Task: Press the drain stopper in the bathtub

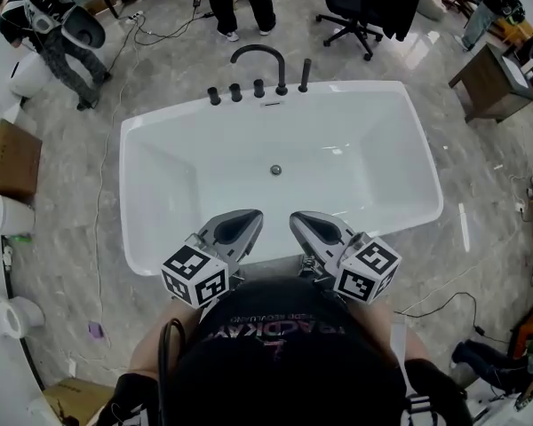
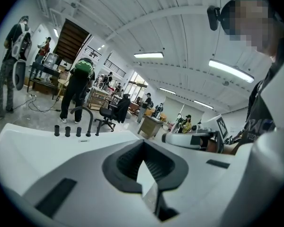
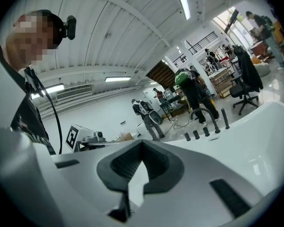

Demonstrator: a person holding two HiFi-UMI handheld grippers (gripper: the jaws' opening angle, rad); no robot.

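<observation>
Over bathtub (image 1: 382,149) rim, left tongs (image 1: 247,218) and right tongs (image 1: 304,221) closed, empty; drain stopper (image 1: 275,169) shows only in head view.

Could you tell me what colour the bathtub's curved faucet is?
The curved faucet is black; head view shows it best.

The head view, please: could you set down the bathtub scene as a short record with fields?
tub: white bathtub, nothing lying in it
drain stopper: middle of the tub floor, nothing touching it
faucet: black, arched, on the far rim
left tongs: shut, empty, over the near rim
right tongs: shut, empty, beside the left pair
task status: press not yet begun; both tongs well short of the stopper
</observation>
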